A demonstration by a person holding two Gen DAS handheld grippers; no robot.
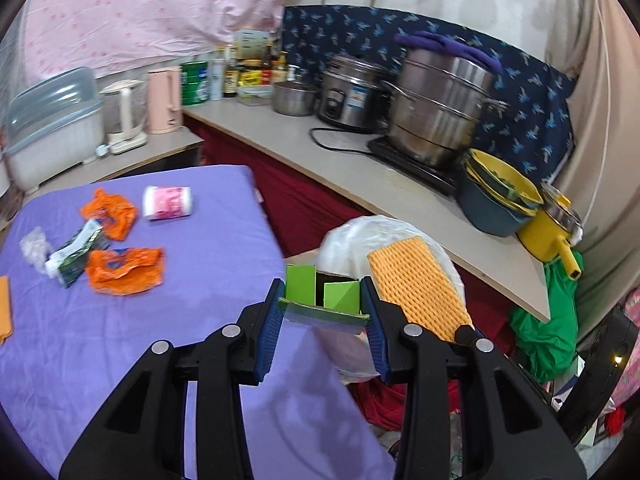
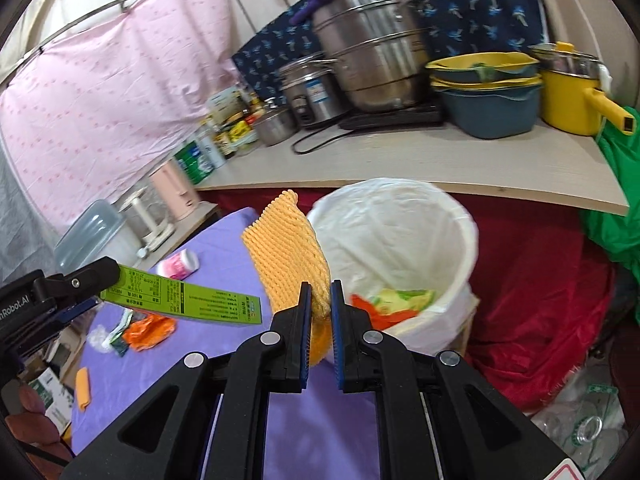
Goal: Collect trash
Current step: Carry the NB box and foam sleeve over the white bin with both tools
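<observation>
My left gripper (image 1: 323,314) is shut on an open green carton (image 1: 320,300), held over the edge of the purple table (image 1: 120,340) near the bin. The carton also shows in the right wrist view (image 2: 188,298). My right gripper (image 2: 320,304) is shut on a yellow foam net sleeve (image 2: 286,248), held upright beside the white-lined trash bin (image 2: 400,232); the sleeve shows in the left wrist view (image 1: 416,280). The bin holds orange and green wrappers (image 2: 392,306). On the table lie orange wrappers (image 1: 124,270), a dark carton (image 1: 74,254) and a pink-white roll (image 1: 168,203).
A counter (image 1: 360,176) behind the bin carries steel pots (image 1: 436,104), a rice cooker (image 1: 348,96), stacked basins (image 1: 496,200) and a yellow pot (image 2: 576,92). A green bag (image 1: 548,332) and clutter lie on the floor at right. A small orange piece (image 2: 82,388) lies on the table.
</observation>
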